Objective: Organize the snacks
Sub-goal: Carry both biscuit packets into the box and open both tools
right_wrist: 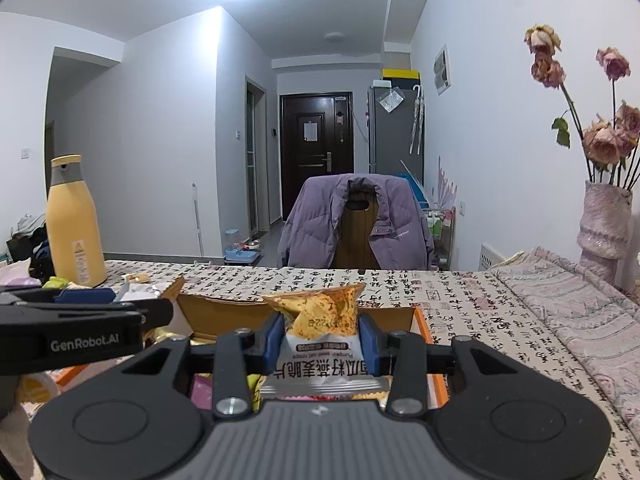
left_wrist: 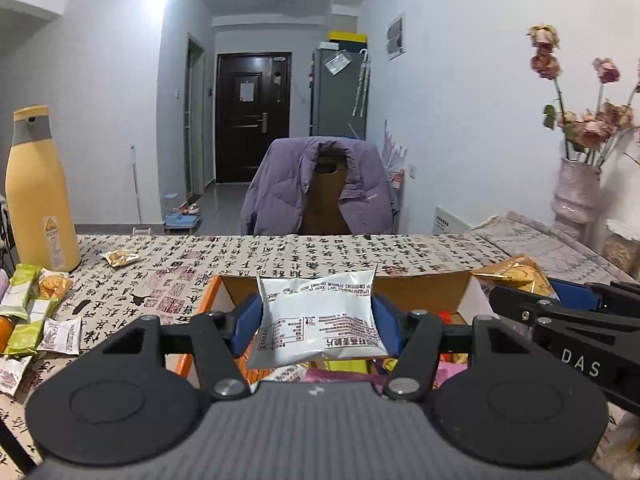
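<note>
My left gripper is shut on a white snack packet, back label showing, held above an open orange cardboard box with several snacks inside. My right gripper is shut on a yellow-and-white oat crisp packet, also above the same box. The right gripper shows at the right of the left wrist view with its yellow packet. The left gripper shows at the left of the right wrist view.
Loose snack packets lie on the calligraphy tablecloth left of the box, one small packet farther back. A yellow bottle stands at the back left. A vase of dried roses stands right. A chair with a purple jacket is behind the table.
</note>
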`<state>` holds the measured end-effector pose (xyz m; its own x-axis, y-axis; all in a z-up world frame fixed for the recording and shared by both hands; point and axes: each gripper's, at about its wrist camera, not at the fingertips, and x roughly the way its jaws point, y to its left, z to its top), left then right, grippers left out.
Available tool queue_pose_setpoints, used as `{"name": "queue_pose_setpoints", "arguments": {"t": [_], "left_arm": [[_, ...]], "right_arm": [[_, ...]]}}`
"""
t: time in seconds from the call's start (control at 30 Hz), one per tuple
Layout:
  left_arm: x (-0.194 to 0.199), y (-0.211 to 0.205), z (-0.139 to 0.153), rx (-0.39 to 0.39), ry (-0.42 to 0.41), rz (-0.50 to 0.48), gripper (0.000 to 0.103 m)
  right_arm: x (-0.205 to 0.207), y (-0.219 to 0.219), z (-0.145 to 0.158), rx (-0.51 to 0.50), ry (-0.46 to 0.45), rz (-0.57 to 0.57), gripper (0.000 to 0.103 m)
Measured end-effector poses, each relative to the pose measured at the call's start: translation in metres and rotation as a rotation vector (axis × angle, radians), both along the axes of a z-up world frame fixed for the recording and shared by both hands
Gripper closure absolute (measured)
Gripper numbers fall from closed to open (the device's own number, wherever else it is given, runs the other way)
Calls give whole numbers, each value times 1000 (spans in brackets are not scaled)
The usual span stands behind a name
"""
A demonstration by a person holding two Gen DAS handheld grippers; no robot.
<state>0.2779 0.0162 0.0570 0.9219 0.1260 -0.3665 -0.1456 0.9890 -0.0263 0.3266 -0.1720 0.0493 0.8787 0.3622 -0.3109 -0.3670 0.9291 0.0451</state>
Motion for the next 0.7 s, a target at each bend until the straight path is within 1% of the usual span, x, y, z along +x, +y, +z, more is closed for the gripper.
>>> {"name": "queue_pose_setpoints", "arguments": {"t": [0.1, 0.2, 0.3, 0.37, 0.4, 0.43, 0.5, 0.53, 0.57, 0.6, 0.63, 0.67, 0.7], "left_arm": [[12, 6, -7, -7, 11, 12, 42], [14, 12, -18, -11, 11, 18, 42], [16, 14, -26, -1, 26, 7, 42], [15, 16, -28, -12, 27, -4, 40], [15, 17, -28, -14, 25, -9, 38], [14, 17, -29, -16, 20, -11, 32], [11, 18, -29, -18, 9, -2, 24], [10, 18, -29, -20, 3, 1, 22], [10, 19, -29, -25, 0, 0, 20], [9, 21, -29, -35, -4, -1, 11], [9, 22, -29, -44, -10, 3, 0], [7, 24, -29, -52, -22, 10, 0], [6, 25, -28, -57, -30, 14, 0]], "right_arm": [[11, 3, -8, 6, 10, -6, 64], [18, 2, -21, 26, 28, -3, 64], [19, 2, -27, 8, 48, 0, 64], [19, 3, -30, -1, 56, 4, 63], [19, 4, -31, -5, 59, 4, 63], [18, 4, -32, -11, 62, 1, 63], [18, 4, -34, -14, 68, -7, 55], [19, 3, -34, -11, 70, -12, 39], [18, 2, -34, -9, 68, -15, 21], [17, 1, -35, -8, 63, -20, 13], [17, 1, -35, -9, 57, -25, 3], [16, 0, -35, -13, 50, -31, 0], [16, 1, -36, -16, 46, -35, 0]]}}
